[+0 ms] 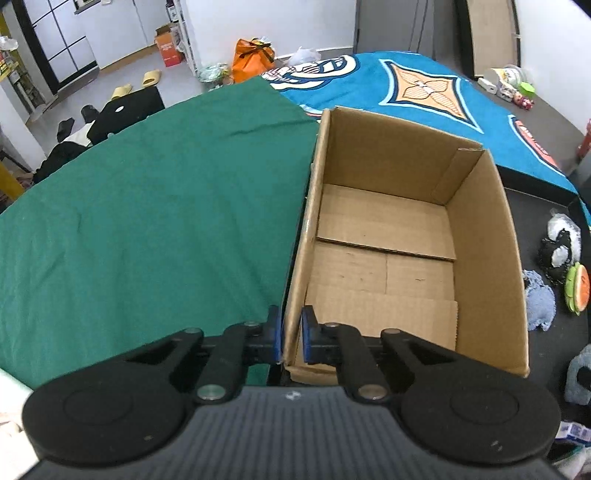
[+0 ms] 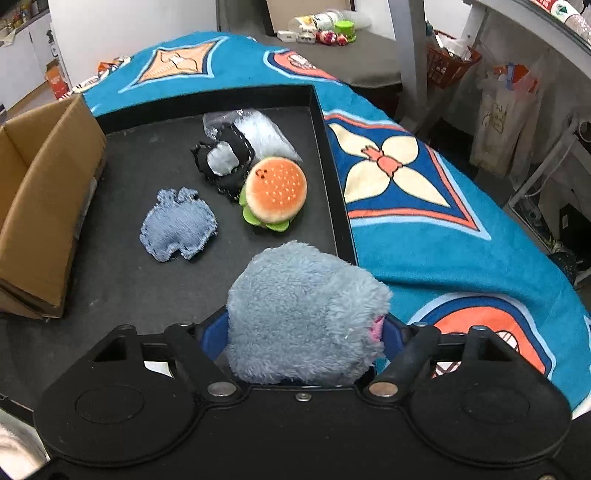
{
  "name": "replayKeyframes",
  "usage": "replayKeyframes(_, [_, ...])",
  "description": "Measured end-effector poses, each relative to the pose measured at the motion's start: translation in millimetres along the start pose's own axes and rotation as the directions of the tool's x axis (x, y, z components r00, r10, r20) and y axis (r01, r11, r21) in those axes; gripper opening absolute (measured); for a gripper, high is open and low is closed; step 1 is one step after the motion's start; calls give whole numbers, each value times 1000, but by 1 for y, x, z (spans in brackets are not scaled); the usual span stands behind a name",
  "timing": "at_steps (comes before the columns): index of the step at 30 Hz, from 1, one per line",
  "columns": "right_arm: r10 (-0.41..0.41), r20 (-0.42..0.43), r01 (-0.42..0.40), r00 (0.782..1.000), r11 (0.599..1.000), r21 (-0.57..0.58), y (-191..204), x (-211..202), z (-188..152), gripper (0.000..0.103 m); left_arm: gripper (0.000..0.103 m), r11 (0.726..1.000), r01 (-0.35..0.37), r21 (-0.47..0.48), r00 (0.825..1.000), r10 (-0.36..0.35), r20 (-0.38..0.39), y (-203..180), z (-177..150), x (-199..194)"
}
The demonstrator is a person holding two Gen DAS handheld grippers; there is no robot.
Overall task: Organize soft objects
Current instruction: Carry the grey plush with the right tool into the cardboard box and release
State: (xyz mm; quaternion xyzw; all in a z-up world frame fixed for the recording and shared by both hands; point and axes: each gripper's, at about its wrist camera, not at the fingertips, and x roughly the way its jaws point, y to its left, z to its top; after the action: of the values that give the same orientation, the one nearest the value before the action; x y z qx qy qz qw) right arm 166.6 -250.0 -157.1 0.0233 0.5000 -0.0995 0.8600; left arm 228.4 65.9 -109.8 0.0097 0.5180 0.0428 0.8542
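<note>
An empty open cardboard box stands on the black tray, and its side also shows in the right wrist view. My left gripper is shut on the box's left wall at the near corner, one blue pad on each side of it. My right gripper is shut on a fluffy blue-grey plush that fills the gap between its pads. On the tray beyond lie a denim plush, a burger plush, a black-and-white plush and a white furry piece.
The black tray has a raised rim on its right and far sides. A blue patterned blanket lies to the right and behind it. A green cloth covers the surface left of the box. Small clutter sits far back.
</note>
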Motion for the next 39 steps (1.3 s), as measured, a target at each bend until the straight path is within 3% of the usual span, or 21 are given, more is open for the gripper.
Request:
replayKeyframes(23, [130, 102, -128, 986, 992, -21, 14, -71, 18, 76, 9, 997, 68, 42, 998, -69, 10, -3, -35, -25])
replayKeyframes(39, [181, 150, -165, 972, 979, -118, 62, -104, 32, 77, 9, 995, 97, 17, 995, -97, -12, 14, -43, -22])
